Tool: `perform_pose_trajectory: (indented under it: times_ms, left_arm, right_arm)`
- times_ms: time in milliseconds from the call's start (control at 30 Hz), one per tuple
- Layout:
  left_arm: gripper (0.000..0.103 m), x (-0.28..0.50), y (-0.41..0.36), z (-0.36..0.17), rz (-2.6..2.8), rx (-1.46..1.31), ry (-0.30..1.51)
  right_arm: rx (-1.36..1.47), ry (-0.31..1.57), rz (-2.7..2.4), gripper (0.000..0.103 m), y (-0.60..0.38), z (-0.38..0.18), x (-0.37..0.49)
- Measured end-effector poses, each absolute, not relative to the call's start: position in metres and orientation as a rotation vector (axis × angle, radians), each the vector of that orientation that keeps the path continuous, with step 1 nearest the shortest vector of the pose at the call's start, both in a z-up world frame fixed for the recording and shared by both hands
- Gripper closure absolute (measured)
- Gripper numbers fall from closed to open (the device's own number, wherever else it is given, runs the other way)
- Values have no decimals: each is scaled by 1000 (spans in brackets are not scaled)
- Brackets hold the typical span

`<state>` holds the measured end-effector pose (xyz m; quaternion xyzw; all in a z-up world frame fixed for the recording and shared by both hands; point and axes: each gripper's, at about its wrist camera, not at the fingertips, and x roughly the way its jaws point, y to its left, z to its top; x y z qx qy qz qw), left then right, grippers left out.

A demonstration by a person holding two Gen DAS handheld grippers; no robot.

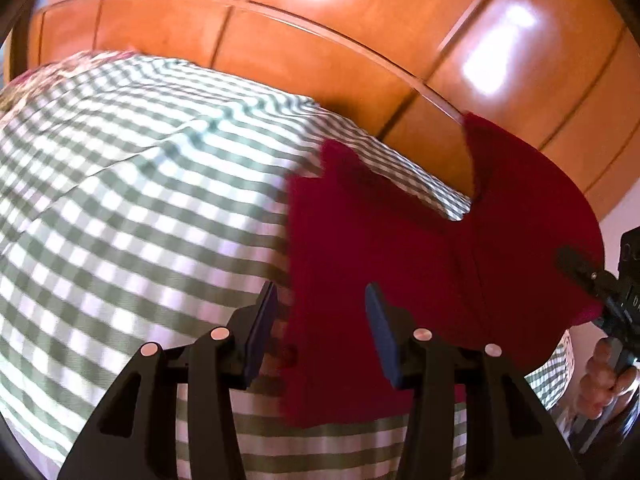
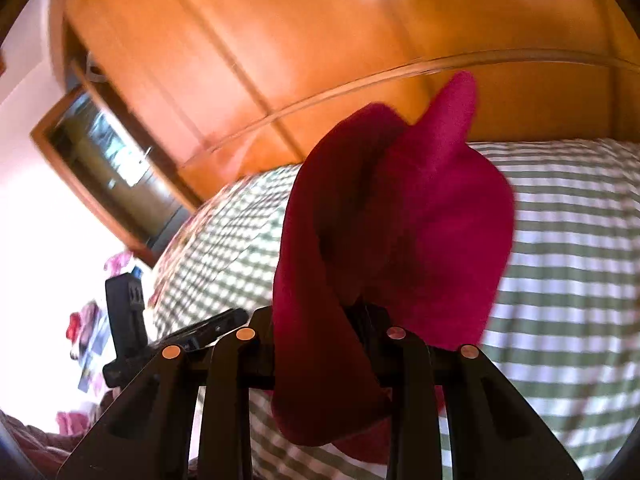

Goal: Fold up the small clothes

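A dark red garment (image 1: 384,240), small with two short legs or lobes and a notch between them (it looks like a pair of shorts or briefs, though blur keeps the cut uncertain), hangs partly lifted above a bed covered in a green-and-white checked sheet (image 1: 132,208). In the left wrist view the left gripper (image 1: 322,324) has its jaws spread apart, with the garment's left edge lying in the gap between them; neither pad visibly presses on the cloth. At the right edge of that view the right gripper (image 1: 588,280) comes in from the side, pinching the garment's far corner, with the person's hand (image 1: 608,376) curled around its handle below. The right wrist view shows the same grip close up: the red fabric is bunched between the right gripper's fingers and drapes down over them in thick folds, one pointed flap standing up above. Behind the bed runs a glossy orange-brown wooden headboard (image 1: 280,56) and panelled wall. In the right wrist view a framed mirror (image 2: 108,168) hangs at the left, and the left gripper appears low on that side.
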<state>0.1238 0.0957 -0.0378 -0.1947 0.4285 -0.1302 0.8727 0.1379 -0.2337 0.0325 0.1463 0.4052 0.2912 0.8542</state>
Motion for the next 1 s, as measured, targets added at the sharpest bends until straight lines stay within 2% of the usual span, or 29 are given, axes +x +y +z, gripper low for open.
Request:
perform_pose_trajectory:
  times_ms: [267,400,433,467,500,567,700,1000]
  left_arm:
    - [58,117,122,-41,-263,-471,897]
    - [53,120,123,-39,-309,-539,902]
    - [53,121,124,-38,-325,-558,904]
    - [51,123,124,-37,-346,-580,906]
    - [48,125,124,-36,-362,-597,908]
    - [45,131,124,-32,-397,-639,906]
    - [35,138,120,-21,-457,-685,905]
    - [34,166,77,-25,-523,-613,1059]
  right_arm:
    - [136,983,687,77,-143,-15,144]
    - [-19,977,671,76,-122,-32,133]
    - [-52,958,676,73,-120,-33,128]
    - [-49,953,694,65,-122,-33,126]
    - [-28,956,727,52,-122,-32,123]
    - [21,947,808,38,-122,-26,116]
    - [84,919,847,38,-147,-20,95]
    - [171,917,612,38,-234,-30,69]
